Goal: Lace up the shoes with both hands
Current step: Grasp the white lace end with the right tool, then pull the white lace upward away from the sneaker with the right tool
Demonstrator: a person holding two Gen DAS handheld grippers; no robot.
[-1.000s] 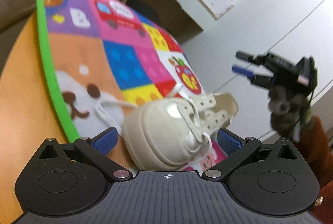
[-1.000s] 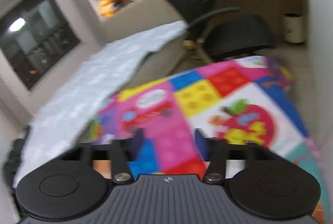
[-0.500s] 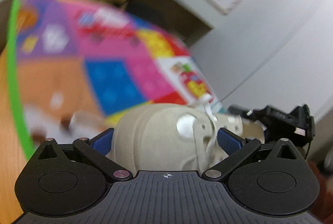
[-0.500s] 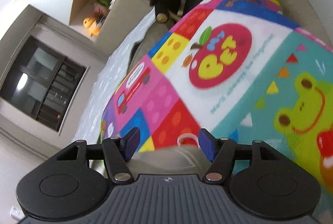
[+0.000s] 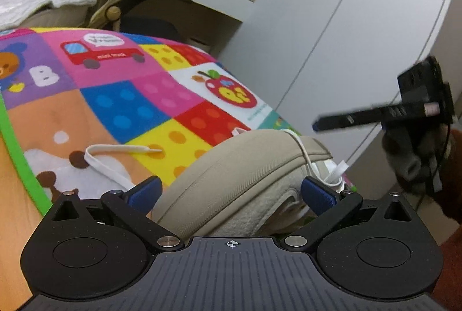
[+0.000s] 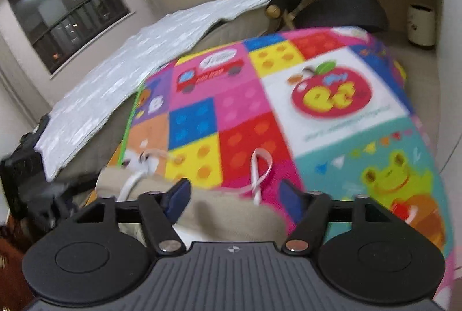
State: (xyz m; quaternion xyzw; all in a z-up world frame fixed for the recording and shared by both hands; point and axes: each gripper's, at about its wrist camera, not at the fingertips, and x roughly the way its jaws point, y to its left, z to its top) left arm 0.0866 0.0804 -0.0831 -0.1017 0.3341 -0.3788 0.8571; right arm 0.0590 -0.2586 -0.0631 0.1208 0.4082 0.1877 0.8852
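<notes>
a: in the left wrist view, why is the left gripper [image 5: 231, 192] sitting around the shoe [image 5: 239, 175]?

b: i think it is keeping the shoe from sliding. its blue pads are spread wide, one on each side of the shoe. i cannot tell if they are pressing on it.

a: where is the shoe lying?

b: it is lying on the play mat [image 5: 138, 106], close under the camera. it is looking tipped onto its side, and its long way is running away from us and to the right. one lace end [image 5: 115, 158] is trailing out on the mat to the left.

a: and the other gripper?

b: the right gripper [image 5: 317, 126] is hanging above the shoe on the right, apart from it.

a: now the right wrist view?

b: the right gripper [image 6: 234, 192] is closing. the top of the shoe [image 6: 228, 212] is sitting low between its pads, and a lace loop [image 6: 260, 169] is sticking up just past them. nothing is being pinched yet. i think it is going for that loop.
</notes>
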